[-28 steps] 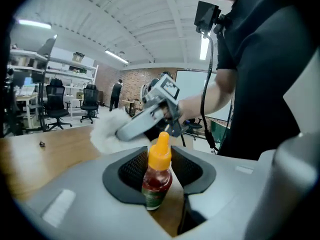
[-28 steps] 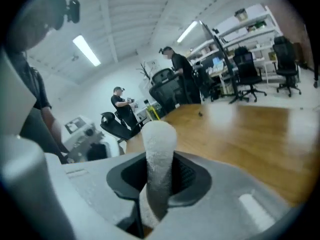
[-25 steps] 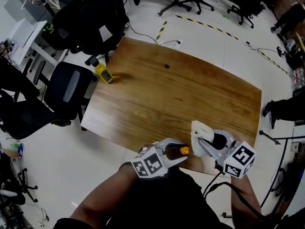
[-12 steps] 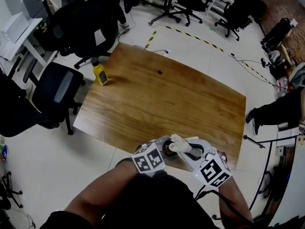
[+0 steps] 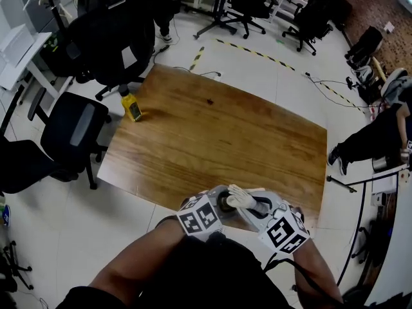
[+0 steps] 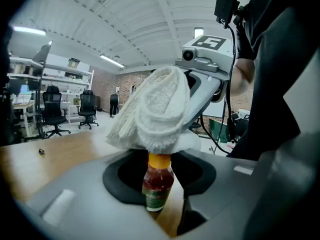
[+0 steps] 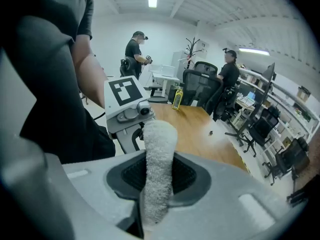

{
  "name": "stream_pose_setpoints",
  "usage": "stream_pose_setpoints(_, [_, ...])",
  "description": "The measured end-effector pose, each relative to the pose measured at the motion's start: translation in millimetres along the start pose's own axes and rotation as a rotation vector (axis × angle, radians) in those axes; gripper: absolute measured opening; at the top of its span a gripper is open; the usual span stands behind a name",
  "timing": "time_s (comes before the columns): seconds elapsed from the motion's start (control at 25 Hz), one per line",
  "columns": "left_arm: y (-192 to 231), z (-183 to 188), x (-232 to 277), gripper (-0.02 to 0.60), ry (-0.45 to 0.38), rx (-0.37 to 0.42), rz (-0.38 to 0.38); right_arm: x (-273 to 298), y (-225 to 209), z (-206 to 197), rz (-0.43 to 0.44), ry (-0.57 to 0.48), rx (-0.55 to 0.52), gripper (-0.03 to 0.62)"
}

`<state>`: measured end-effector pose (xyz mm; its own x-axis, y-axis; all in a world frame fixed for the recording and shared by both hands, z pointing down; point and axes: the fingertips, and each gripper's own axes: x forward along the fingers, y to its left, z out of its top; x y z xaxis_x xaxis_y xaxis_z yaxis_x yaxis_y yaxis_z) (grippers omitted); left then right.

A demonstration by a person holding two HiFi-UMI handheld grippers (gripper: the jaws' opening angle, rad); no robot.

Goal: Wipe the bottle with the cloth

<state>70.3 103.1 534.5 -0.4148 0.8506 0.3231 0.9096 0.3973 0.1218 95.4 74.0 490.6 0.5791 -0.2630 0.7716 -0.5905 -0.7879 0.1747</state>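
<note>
White cloth (image 7: pixel 159 159) tight between right gripper (image 7: pixel 159 184) fingers (image 7: pixel 189 176)

You're facing a rectangular table of glossy brown wood (image 5: pixel 212 140), which stands on a pale floor (image 5: pixel 270 69). At its far left corner a small yellow bottle with a dark cap (image 5: pixel 132 107) stands upright. Near the far edge lies one tiny dark speck (image 5: pixel 209 100), too small to identify.
</note>
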Motion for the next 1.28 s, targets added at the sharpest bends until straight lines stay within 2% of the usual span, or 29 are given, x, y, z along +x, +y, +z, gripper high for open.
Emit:
stream_pose_setpoints(0.44, [5.2,-5.2,-0.4,0.153,0.007,0.018,-0.007,0.0,-1.7,-55.2,-0.015,0.08,0.171,0.077])
stream_pose_setpoints(0.6, [7.9,-6.2,-1.4,0.153,0.01,0.014,-0.004,-11.6,-1.6,-65.7,-0.057,0.149,0.184,0.077])
stream_pose_setpoints(0.68, [7.8,-5.1,-1.7,0.153,0.019,0.018,-0.003,-25.5,1.7,-66.7,-0.098,0.138,0.24,0.077])
stream_pose_setpoints(0.84, [5.8,-5.0,-5.7,0.162,0.032,0.02,-0.012,-54.6,13.1,-68.4,-0.226,0.016,0.468,0.077])
stream_pose_setpoints(1.04, [5.4,9.0,-38.2,0.19,-0.041,-0.011,0.008,-83.2,33.8,-70.4,-0.379,-0.159,0.685,0.077])
stream_pose_setpoints(1.16, [-0.2,25.3,-61.6,0.185,-0.093,-0.076,0.055,-104.4,45.3,-72.0,-0.404,-0.274,0.804,0.077])
stream_pose_setpoints(1.28, [-10.9,38.7,-80.5,0.126,-0.109,-0.14,0.136,-127.6,49.8,-72.6,-0.39,-0.422,0.919,0.077])
